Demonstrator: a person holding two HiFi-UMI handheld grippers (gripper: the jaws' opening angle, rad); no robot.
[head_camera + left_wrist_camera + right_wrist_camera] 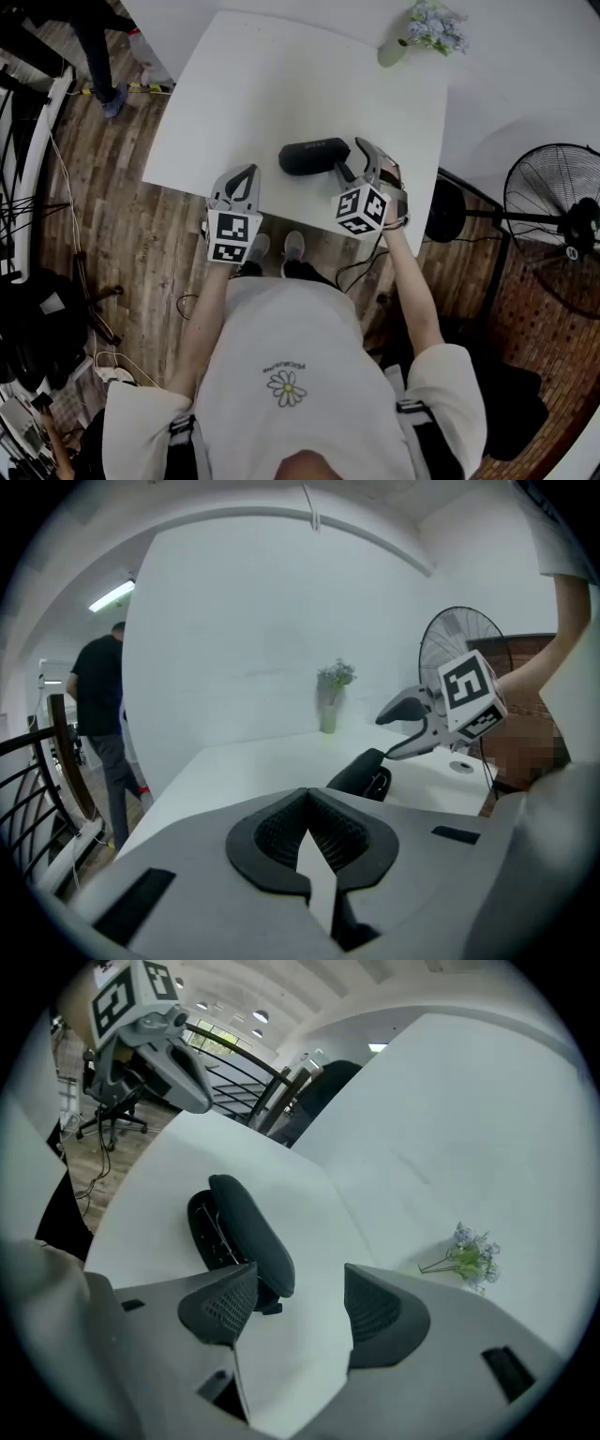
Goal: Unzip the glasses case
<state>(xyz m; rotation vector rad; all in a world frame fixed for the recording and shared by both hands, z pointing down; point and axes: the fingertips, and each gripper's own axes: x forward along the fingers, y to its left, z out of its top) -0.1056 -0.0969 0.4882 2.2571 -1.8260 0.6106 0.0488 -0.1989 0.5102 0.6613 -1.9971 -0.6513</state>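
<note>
Glasses case (pixel 246 1232), centre-left, looked already unzipped, lid ajar. Right gripper (pixel 298 1286) gaped wide, empty; left gripper (pixel 307 801) closed on nothing. Next: probably withdraw clear.

A white worktop (pixel 281 84) stands on a wooden plank floor (pixel 141 244). A dark glasses case (pixel 314 157) lies on it near the person's edge, its lid ajar. Well apart from it, at the far corner, a small pale vase (pixel 394 52) of flowers (pixel 436 26) stands upright.
</note>
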